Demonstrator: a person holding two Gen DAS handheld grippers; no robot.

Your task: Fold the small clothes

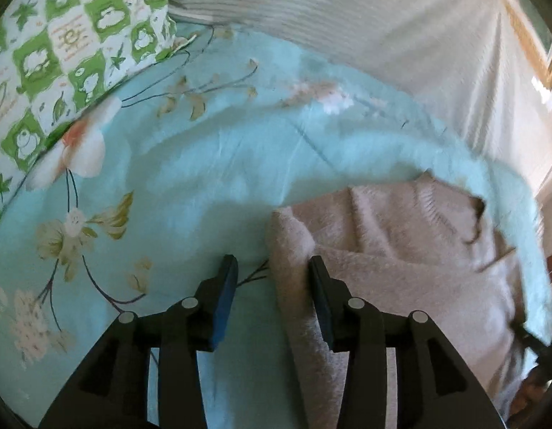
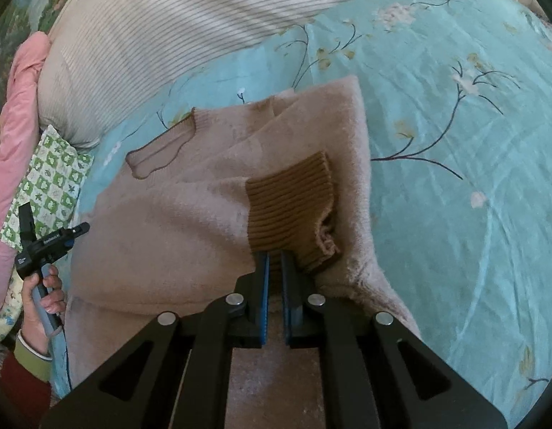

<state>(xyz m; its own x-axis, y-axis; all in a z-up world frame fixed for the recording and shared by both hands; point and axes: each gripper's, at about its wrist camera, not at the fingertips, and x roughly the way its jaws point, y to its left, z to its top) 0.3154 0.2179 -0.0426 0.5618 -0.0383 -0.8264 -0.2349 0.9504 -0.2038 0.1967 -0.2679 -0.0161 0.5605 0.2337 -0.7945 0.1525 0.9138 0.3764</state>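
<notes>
Teal floral bedding covers the bed (image 2: 454,143) that serves as the work surface, with a striped cushion (image 2: 168,18) at its far edge.

Right tool (image 2: 274,261): its blue pads stand pressed together on the brown ribbed cuff (image 2: 290,203) of a beige sweater (image 2: 168,221), pinching the cuff's near edge. That sleeve lies folded across the body of the garment. Outward from the cuff, the sweater is spread over the bedding, collar (image 2: 158,146) pointing toward the cushion, right side already doubled over.

Left tool (image 1: 272,268): pads apart, clamped on nothing. One pad hangs above bare bedding, the other above the sweater's folded left edge (image 1: 286,250), so the edge sits roughly between them without either pad pressing it. From the right wrist view this tool appears at the far left, in a person's hand (image 2: 43,293). Beyond it lies a green checked pillow (image 1: 61,53).

Risks, as I judge them: the right grip takes only the cuff's rim — a pull could stretch the ribbing or let it slip out, and the sleeve would flop back open. Fuzzy knit clings to itself, so dragging the sleeve may pull the folded layer beneath out of line. If the left tool closes where it hangs, it may catch bedding along with knit — lifting both would wrinkle the fold.
</notes>
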